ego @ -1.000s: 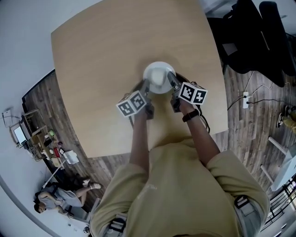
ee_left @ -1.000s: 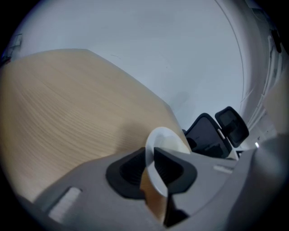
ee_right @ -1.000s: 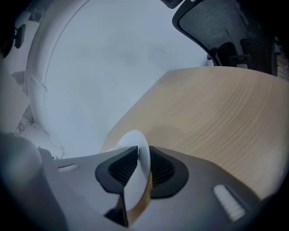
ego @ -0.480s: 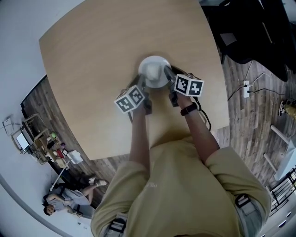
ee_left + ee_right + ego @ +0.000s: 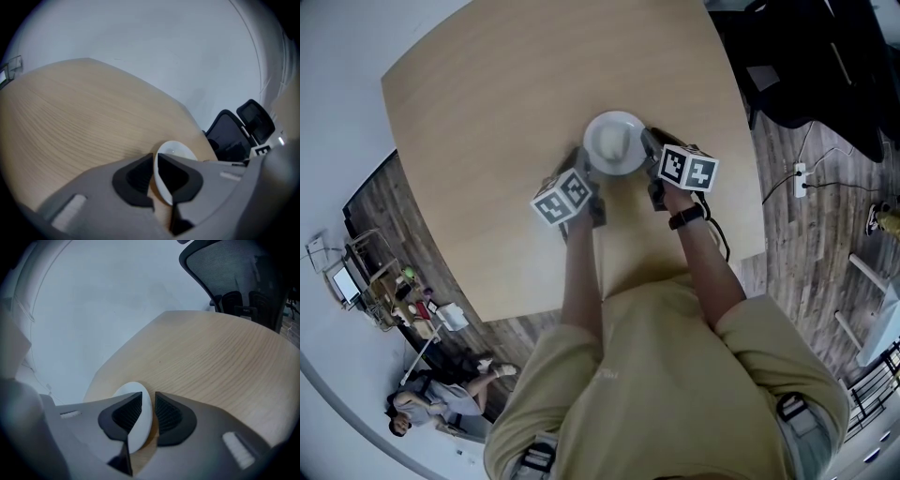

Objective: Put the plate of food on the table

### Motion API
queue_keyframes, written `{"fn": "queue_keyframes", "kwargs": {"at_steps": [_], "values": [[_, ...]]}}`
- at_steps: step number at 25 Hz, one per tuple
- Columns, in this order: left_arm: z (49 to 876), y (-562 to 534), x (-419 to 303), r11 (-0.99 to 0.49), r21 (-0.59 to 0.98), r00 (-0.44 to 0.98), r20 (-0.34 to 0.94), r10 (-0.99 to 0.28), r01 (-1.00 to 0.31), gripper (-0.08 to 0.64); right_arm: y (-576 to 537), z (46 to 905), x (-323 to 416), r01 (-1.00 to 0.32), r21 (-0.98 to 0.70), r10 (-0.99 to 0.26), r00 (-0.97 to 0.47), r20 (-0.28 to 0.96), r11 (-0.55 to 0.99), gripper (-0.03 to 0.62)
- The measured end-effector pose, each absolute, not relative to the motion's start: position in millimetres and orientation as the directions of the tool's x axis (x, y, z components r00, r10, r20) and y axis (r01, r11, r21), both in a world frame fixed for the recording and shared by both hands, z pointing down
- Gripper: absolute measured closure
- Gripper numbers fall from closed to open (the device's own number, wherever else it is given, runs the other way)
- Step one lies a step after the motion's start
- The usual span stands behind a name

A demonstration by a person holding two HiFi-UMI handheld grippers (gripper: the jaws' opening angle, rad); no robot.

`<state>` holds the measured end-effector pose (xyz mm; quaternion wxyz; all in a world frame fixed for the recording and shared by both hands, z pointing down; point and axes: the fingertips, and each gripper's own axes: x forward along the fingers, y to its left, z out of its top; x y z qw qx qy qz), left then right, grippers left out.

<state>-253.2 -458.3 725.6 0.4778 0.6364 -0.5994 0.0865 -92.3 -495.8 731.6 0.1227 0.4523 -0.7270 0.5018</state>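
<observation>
- The plate now sits a little higher in the head view than a second ago, in the upper middle of the frame. It is well inside the table, far from the edges.
- In the last half second the plate hardly moves at all. We judge that the carrying is over and that the plate rests flat on the wood.
- The whole round rim is now free to see. A moment ago both tool tips covered a part of it, so they have drawn a little outward.
- The left gripper is at the lower left of the rim. In its own view the pads are clenched on the thin white edge with almost no gap.
- The right gripper is at the right of the rim. The edge is between its pads too, but they stand wider, and a thin strip of wood colour shows beside one pad. We judge that this grip is already let go.
- We see something pale in the middle of the plate, but we cannot tell what food it is.
- For the task, the placing looks almost done. What remains is probably to loosen the left grip and slide both tools away.
</observation>
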Motion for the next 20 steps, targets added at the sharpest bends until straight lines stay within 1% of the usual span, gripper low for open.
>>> {"fn": "queue_keyframes", "kwargs": {"at_steps": [6, 9, 13, 16, 19, 20], "values": [[696, -449, -260, 0.15, 0.492, 0.245, 0.647, -0.722, -0.858, 0.531, -493, 699, -76, -0.79, -0.599, -0.6, -0.543, 0.588, 0.129, 0.511], [671, -437, -256, 0.107, 0.468, 0.239, 0.619, -0.748, -0.877, 0.531, -481, 670, -71, -0.803, -0.562, -0.645, -0.539, 0.542, 0.198, 0.511], [632, -416, -244, 0.013, 0.438, 0.257, 0.552, -0.793, -0.899, 0.537, -458, 623, -67, -0.824, -0.465, -0.7, -0.54, 0.467, 0.324, 0.513], [603, -396, -236, -0.05, 0.385, 0.254, 0.499, -0.829, -0.921, 0.543, -441, 592, -61, -0.828, -0.404, -0.738, -0.543, 0.401, 0.389, 0.542], [576, -376, -234, -0.095, 0.322, 0.24, 0.449, -0.861, -0.942, 0.551, -424, 566, -55, -0.833, -0.363, -0.769, -0.536, 0.347, 0.417, 0.591], [566, -369, -234, -0.105, 0.303, 0.235, 0.431, -0.871, -0.947, 0.554, -417, 558, -54, -0.834, -0.351, -0.777, -0.536, 0.331, 0.426, 0.597]]}}
